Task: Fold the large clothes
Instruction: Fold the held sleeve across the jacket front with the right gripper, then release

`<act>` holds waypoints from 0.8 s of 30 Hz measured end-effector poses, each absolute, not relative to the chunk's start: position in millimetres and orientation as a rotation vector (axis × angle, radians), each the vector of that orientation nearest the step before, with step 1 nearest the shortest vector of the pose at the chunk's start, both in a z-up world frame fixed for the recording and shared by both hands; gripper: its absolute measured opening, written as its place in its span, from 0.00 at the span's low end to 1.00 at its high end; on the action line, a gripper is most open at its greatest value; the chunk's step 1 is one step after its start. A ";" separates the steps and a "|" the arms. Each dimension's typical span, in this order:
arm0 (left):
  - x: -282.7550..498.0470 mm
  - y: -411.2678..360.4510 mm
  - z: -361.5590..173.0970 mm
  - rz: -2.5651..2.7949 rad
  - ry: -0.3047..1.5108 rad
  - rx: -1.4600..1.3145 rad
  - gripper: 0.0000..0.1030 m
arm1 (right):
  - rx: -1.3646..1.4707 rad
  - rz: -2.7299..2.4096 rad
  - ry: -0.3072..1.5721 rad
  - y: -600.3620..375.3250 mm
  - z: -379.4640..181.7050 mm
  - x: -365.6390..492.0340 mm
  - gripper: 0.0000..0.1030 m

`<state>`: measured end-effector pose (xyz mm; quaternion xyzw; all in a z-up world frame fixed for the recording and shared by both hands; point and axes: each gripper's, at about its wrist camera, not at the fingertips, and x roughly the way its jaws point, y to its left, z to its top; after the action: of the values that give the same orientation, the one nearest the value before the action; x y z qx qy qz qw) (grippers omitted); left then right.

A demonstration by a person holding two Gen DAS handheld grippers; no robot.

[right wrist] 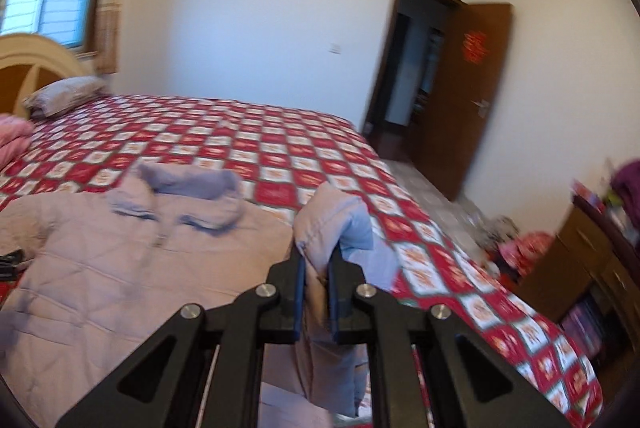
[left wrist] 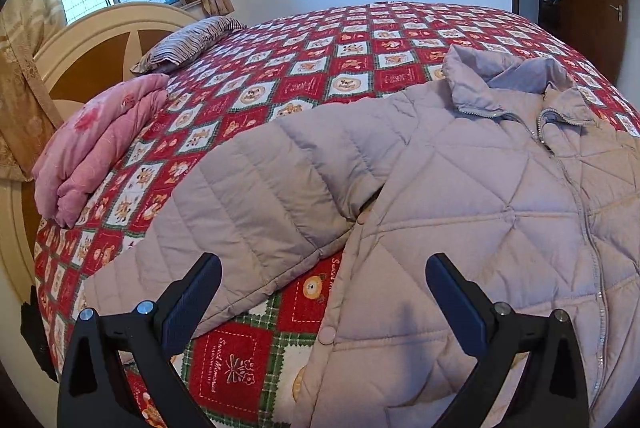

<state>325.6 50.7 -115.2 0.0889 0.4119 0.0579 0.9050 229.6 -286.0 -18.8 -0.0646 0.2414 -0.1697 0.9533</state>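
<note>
Right wrist view, centre: the right gripper (right wrist: 316, 264) pinches a sleeve (right wrist: 332, 220) of the jacket (right wrist: 120, 260), likely folding it inward. The left gripper (left wrist: 320, 292) hangs spread at lower frame, probably needing the other sleeve (left wrist: 248, 195) next.

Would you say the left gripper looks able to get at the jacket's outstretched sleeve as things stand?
Probably yes: the left gripper hovers open right over the pale lilac quilted jacket's sleeve, which lies flat on the red patchwork bedspread with nothing covering it.

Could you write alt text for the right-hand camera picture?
The right gripper is shut on a lifted sleeve of a pale lilac quilted jacket spread on a red patchwork bedspread. Behind stands an open brown door.
</note>
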 end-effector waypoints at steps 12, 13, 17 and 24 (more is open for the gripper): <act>337.4 88.4 -139.2 0.181 0.897 0.150 0.99 | -0.199 -0.168 0.547 -178.3 -76.8 311.0 0.11; 337.8 91.0 -140.4 0.186 0.899 0.147 0.99 | -0.202 -0.161 0.552 -173.6 -81.6 313.9 0.11; 341.9 97.0 -145.9 0.199 0.909 0.140 0.99 | -0.193 -0.131 0.582 -159.3 -98.6 328.1 0.11; 354.9 95.4 -157.0 0.237 0.904 0.158 0.99 | -0.187 -0.095 0.623 -141.9 -123.6 347.4 0.11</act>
<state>354.9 95.4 -157.0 0.0760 0.4353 0.1139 0.8898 347.4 -141.9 -123.6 -0.0919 0.3060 -0.0466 0.9464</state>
